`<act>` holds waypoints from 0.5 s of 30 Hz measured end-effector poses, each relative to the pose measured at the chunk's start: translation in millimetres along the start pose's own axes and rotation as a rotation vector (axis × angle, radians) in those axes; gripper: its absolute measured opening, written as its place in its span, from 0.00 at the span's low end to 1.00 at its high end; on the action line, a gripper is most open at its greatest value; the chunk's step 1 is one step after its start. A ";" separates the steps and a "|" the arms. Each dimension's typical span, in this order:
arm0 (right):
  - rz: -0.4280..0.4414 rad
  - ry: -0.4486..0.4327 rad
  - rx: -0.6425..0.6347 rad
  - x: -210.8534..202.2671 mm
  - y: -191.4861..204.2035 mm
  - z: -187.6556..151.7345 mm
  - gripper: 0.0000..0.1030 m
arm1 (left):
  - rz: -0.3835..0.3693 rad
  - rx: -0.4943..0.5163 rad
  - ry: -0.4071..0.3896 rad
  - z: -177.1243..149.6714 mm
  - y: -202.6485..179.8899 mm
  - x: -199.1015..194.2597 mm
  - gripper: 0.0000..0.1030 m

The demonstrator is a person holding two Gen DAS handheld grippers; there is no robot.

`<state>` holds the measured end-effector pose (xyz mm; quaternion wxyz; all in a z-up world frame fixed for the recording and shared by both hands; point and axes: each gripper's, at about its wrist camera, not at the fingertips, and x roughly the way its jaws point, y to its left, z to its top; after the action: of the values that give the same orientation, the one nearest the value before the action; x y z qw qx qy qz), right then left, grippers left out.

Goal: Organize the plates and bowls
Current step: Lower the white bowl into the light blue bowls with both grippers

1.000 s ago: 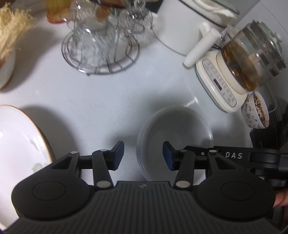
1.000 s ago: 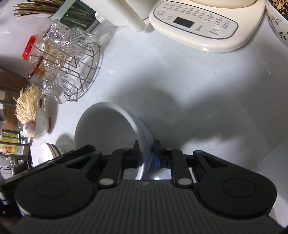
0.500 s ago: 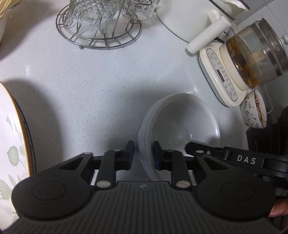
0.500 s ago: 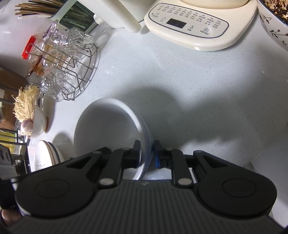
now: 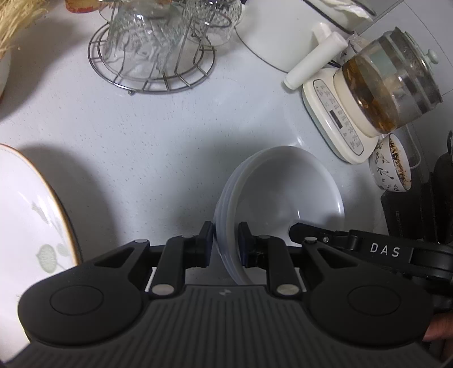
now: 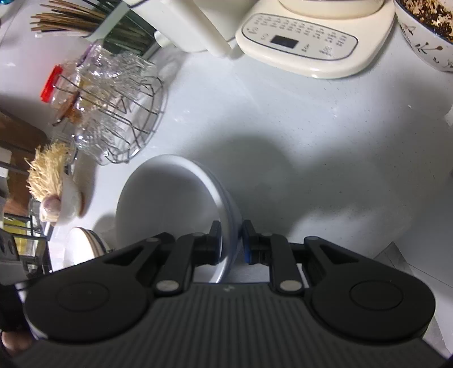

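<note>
A stack of white bowls (image 5: pixel 280 189) is held between both grippers above the white counter. My left gripper (image 5: pixel 225 243) is shut on the stack's near-left rim. My right gripper (image 6: pixel 230 240) is shut on the opposite rim of the same stack (image 6: pixel 170 198); its black arm (image 5: pixel 368 249) shows at the right of the left wrist view. A gold-rimmed white plate with a green leaf print (image 5: pixel 31 218) lies at the far left. It appears small in the right wrist view (image 6: pixel 82 243).
A wire rack of glass cups (image 5: pixel 153 51) stands at the back. A cream kettle base with a glass pot (image 5: pixel 376 93) and a patterned bowl of dried bits (image 5: pixel 390 164) stand at the right. A white pot (image 5: pixel 280 31) is behind. Chopsticks in a holder (image 6: pixel 85 25) stand at the far back.
My left gripper moved in from beside the bowls and closed on the stack's rim. The right gripper kept its hold. The stack now sits higher and slightly further from the rack.
</note>
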<state>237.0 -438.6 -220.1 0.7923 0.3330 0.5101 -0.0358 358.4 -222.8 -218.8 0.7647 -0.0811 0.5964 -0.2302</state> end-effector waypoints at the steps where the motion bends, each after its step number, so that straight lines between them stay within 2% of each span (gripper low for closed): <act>1: 0.000 -0.004 -0.002 -1.8 2.6 -0.3 0.18 | -0.003 -0.001 0.001 2.4 0.7 -3.5 0.22; 15: 0.033 -0.088 -0.049 -40.7 46.0 -2.4 0.18 | -0.030 0.094 -0.063 19.9 -6.4 -70.7 0.22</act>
<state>233.9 -413.1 -164.2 0.8223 0.3201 0.4697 -0.0249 362.7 -199.6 -148.9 0.7826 -0.0614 0.5592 -0.2665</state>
